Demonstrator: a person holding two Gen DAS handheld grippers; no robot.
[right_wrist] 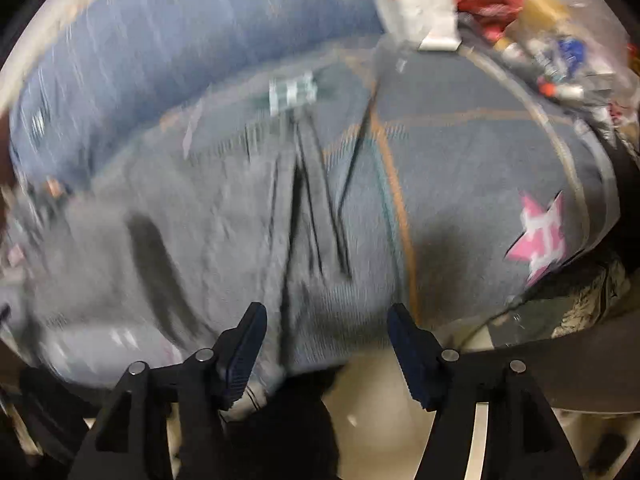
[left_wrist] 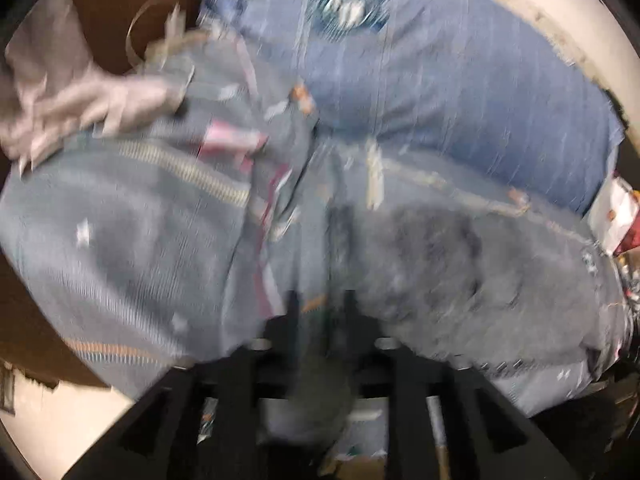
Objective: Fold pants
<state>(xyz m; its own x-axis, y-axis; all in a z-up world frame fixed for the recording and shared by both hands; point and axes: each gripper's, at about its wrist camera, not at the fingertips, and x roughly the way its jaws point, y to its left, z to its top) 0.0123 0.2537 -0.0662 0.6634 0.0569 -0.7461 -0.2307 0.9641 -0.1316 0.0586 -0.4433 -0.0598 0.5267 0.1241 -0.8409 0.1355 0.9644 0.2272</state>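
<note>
The grey-blue jeans fill the left wrist view, blurred, with a zipper and small patches showing. My left gripper is shut on a fold of the jeans, which bunches between its fingers. In the right wrist view the jeans lie spread with orange seam stitching and a pink star patch. My right gripper is open just above the near edge of the jeans, holding nothing.
A blue cloth covers the surface beyond the jeans and also shows in the right wrist view. A pale crumpled garment lies at far left. Clutter of bottles and red fabric sits at the upper right. White floor lies below.
</note>
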